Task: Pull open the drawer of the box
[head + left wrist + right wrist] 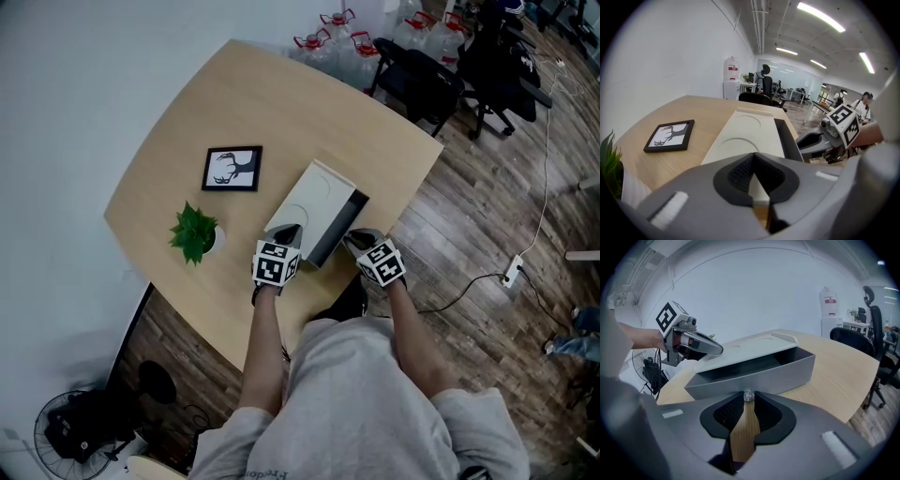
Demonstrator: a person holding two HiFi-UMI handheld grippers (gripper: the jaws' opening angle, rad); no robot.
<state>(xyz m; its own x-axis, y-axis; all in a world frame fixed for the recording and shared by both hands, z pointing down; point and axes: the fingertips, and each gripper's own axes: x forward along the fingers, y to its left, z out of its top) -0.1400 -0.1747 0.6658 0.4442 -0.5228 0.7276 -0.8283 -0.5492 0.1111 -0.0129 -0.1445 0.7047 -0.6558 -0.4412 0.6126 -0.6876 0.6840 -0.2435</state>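
Box (314, 197) lies mid-table (187, 122), long axis running from the person toward the far side. Drawer (339, 225) slides out of its R side and stands part open, w/ dark inside showing.

R gripper (749, 398): jaws pinched together on the small shiny knob (749, 394) at the middle of the grey drawer front (754, 376). Knob sits right at the jaw tips, nothing else between them. In the head view the R gripper (359, 240) is up against the drawer front, just inside the table's near-R edge.

L gripper (753, 157): jaws closed, tips meeting, w/ only a thin slit below showing white box (745, 136) and wood. From the R gripper view its tip (717, 350) lies on the box top at the near corner. Can't tell how hard it bears down.

Edges and room:
- The drawer front faces the table's R edge, w/ only a narrow strip of bare wood between them.
- Past that edge is wood floor, w/ a cable and power strip (514, 272) well off.
- Picture frame (232, 169) and plant (194, 232) sit L of the box, apart from it.
- Office chair (417, 80) stands beyond the far edge, well apart.
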